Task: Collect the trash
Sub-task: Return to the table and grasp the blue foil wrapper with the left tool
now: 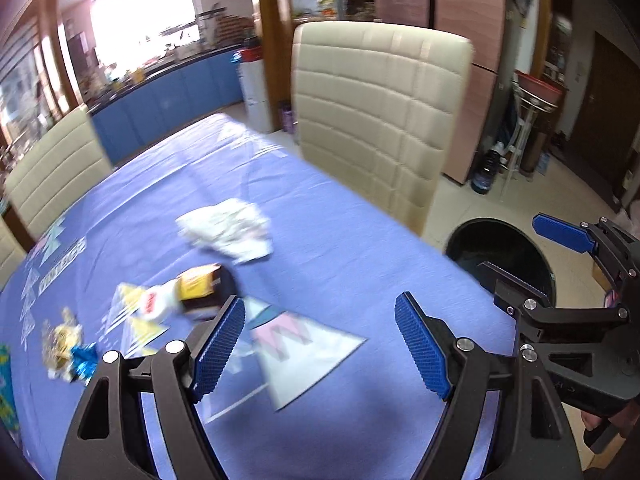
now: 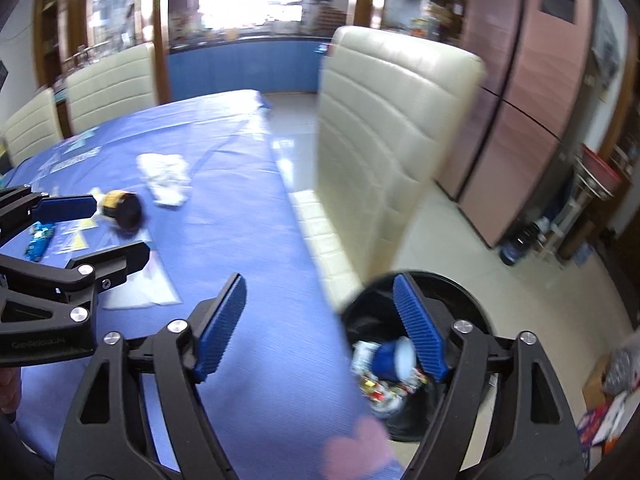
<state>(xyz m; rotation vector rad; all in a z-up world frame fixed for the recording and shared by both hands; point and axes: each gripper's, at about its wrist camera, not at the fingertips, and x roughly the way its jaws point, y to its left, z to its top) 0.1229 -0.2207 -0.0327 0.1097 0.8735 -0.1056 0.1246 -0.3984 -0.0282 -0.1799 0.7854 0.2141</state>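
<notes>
On the blue tablecloth lie a crumpled white paper, a yellow and black snack wrapper and a gold and blue candy wrapper. My left gripper is open and empty above the cloth, just right of the snack wrapper. My right gripper is open and empty at the table's right edge, above the black trash bin. The bin holds a blue cup and several wrappers. The right gripper also shows in the left wrist view over the bin.
A cream padded chair stands at the table's far side beside the bin. Two more cream chairs stand at the far left. A pink cabinet and floor clutter lie to the right.
</notes>
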